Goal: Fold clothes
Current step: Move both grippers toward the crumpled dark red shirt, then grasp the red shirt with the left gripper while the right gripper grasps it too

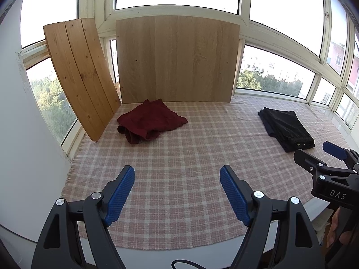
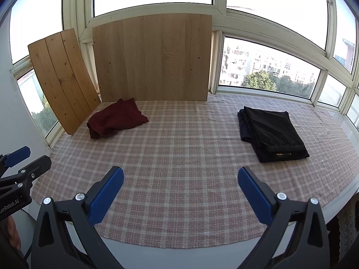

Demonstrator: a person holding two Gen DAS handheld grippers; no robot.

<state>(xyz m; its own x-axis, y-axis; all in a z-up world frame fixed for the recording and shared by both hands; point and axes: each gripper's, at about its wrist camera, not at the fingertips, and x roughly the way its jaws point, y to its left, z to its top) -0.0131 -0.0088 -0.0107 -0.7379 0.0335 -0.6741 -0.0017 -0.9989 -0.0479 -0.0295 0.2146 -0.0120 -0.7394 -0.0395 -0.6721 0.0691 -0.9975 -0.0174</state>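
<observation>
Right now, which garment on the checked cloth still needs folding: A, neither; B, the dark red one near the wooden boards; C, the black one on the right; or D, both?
B: the dark red garment lies crumpled by the wooden boards, while the black garment sits in a neat folded stack on the checked cloth.

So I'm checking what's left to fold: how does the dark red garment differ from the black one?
The dark red garment lies crumpled in a loose heap, while the black garment is folded into a flat, neat rectangle. The red one sits at the far left by the leaning wooden boards; the black one lies on the right, away from them. Both rest on the checked cloth, untouched by either open gripper.
</observation>
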